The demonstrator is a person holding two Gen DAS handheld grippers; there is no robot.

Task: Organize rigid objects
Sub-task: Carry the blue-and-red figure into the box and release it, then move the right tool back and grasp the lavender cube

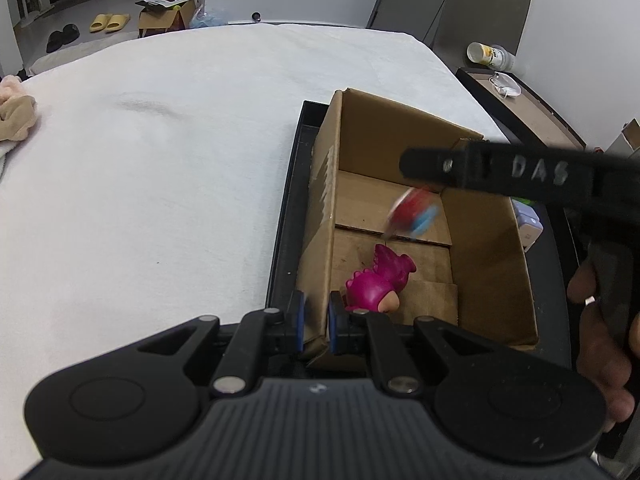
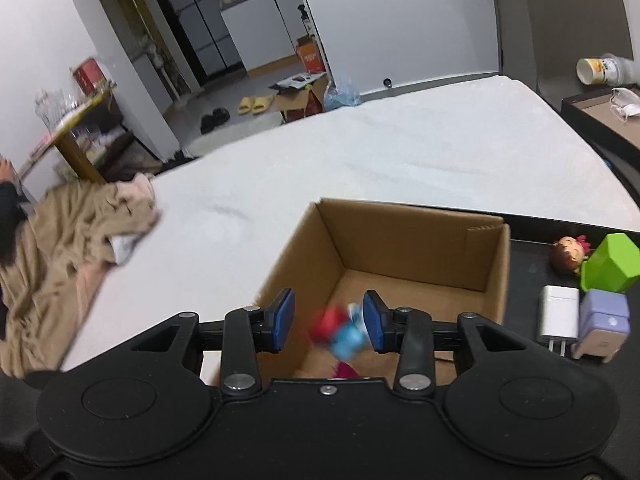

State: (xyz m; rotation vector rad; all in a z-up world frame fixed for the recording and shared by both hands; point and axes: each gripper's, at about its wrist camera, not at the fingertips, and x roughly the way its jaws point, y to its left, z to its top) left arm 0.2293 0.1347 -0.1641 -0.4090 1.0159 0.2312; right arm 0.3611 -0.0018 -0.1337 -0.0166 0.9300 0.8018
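An open cardboard box stands on a black tray on the white table; it also shows in the right wrist view. A magenta figurine lies on the box floor. A blurred red and blue toy is in mid-air inside the box, below my right gripper. In the right wrist view that toy is between the open pads, apart from them. My right gripper is open. My left gripper is shut on the box's near left wall.
On the tray right of the box lie a doll head, a green block, a white charger and a lilac object. A beige cloth lies at the table's left. A cup lies on a side table.
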